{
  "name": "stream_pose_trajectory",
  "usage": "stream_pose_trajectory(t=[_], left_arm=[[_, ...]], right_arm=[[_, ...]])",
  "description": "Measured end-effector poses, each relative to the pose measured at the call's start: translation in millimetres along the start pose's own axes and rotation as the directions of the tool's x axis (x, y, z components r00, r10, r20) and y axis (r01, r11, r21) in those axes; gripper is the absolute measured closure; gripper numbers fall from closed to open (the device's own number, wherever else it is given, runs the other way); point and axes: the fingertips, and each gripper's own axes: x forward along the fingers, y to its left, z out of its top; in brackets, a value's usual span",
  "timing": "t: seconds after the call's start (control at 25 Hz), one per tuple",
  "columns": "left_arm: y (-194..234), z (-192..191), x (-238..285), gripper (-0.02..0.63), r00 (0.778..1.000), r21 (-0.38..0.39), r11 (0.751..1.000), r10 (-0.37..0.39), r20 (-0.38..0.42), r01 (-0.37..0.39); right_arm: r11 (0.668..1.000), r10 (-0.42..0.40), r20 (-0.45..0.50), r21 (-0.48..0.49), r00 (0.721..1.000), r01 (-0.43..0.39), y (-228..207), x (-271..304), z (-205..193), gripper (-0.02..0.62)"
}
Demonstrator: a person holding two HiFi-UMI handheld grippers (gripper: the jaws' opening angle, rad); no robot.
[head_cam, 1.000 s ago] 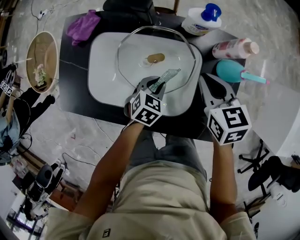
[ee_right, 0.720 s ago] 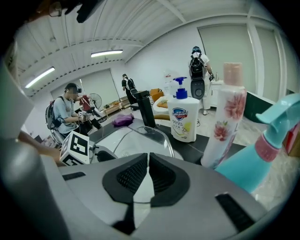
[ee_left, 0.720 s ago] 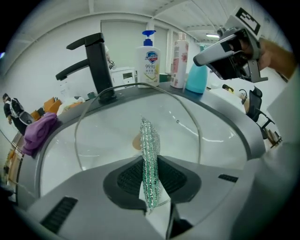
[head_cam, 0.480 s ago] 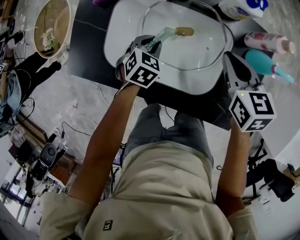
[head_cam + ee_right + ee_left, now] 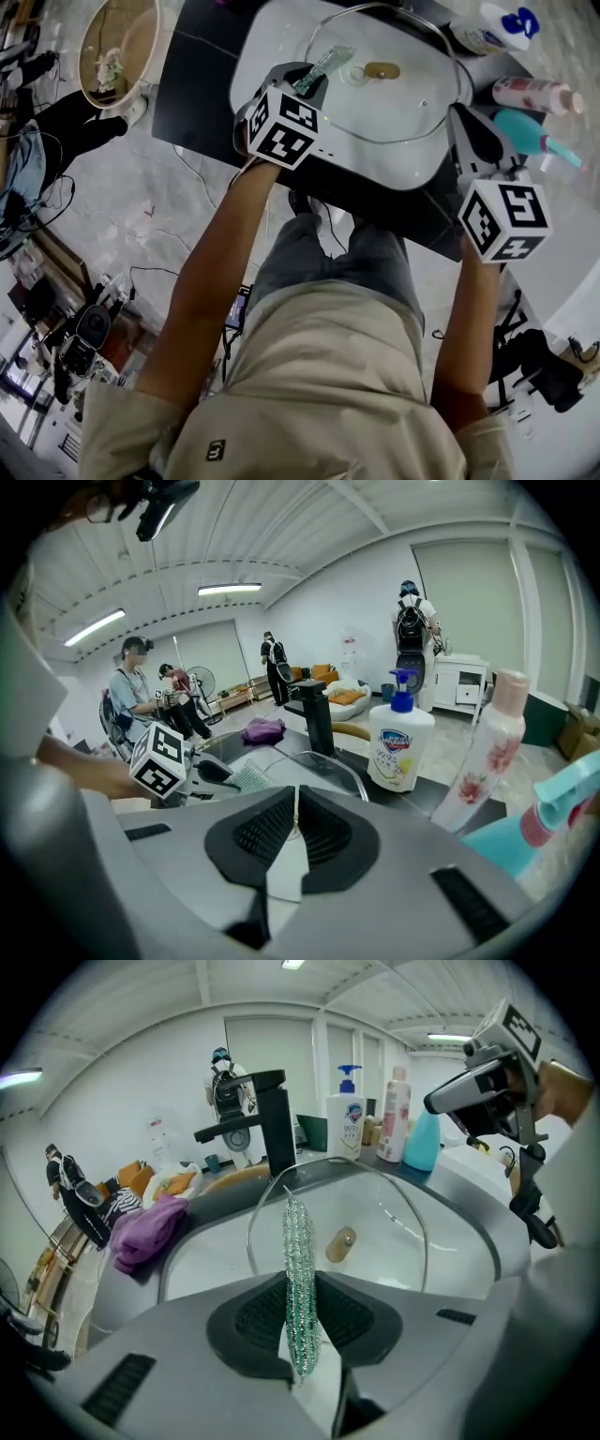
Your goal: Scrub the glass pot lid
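The glass pot lid (image 5: 403, 108) with its steel rim stands tilted in the white sink basin (image 5: 258, 42). My left gripper (image 5: 305, 82) is shut on a green-silver scrubber (image 5: 326, 64), which rests on the glass left of the lid's knob (image 5: 354, 75). In the left gripper view the scrubber (image 5: 300, 1279) stands on edge between the jaws of my left gripper (image 5: 302, 1335), with the lid (image 5: 384, 1232) beyond it. My right gripper (image 5: 459, 114) sits at the lid's right rim. In the right gripper view my right gripper (image 5: 296, 817) is shut on that thin rim, and the lid (image 5: 323, 769) arches ahead.
A black faucet (image 5: 272, 1129) stands behind the basin. A white pump bottle (image 5: 497, 28), a pink flowered bottle (image 5: 530, 94) and a teal bottle (image 5: 525, 129) line the right side. A purple cloth (image 5: 145, 1227) lies at the far left. A round basket (image 5: 117, 42) sits on the floor.
My left gripper has drawn the scrubber across the glass from the lid's near edge to the left of the knob. The right gripper has stayed on the rim.
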Motion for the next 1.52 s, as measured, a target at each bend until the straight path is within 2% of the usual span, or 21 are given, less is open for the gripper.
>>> stream_pose_trajectory(t=[0.32,0.56,0.92,1.12,1.32,1.4,1.52], left_arm=[[16,28,-73,0.515,0.994,0.002,0.999,0.032,0.106,-0.033],[35,52,-149,0.515,0.973,-0.005,0.997,0.080,0.216,-0.081],[33,77,-280,0.515,0.904,-0.013,0.992,0.119,0.410,-0.124],[31,86,-350,0.515,0.848,-0.020,0.989,0.134,0.513,-0.144],[25,85,-410,0.514,0.799,-0.012,0.984,0.151,0.583,-0.177],[21,85,-428,0.515,0.788,-0.019,0.984,0.154,0.596,-0.178],[13,80,-449,0.515,0.787,-0.035,0.985,0.155,0.598,-0.168]], right_arm=[[0.999,0.002,0.070,-0.049,0.998,0.002,30,-28,43,0.568],[0.996,0.013,0.135,-0.088,0.991,-0.001,58,-56,78,0.568],[0.985,0.058,0.265,-0.171,0.963,-0.013,112,-118,126,0.568],[0.967,0.129,0.340,-0.250,0.931,-0.043,151,-157,150,0.569],[0.943,0.186,0.397,-0.328,0.899,-0.051,191,-198,165,0.572],[0.941,0.195,0.423,-0.336,0.885,-0.047,202,-211,170,0.572],[0.939,0.201,0.446,-0.341,0.872,-0.043,215,-228,172,0.572]])
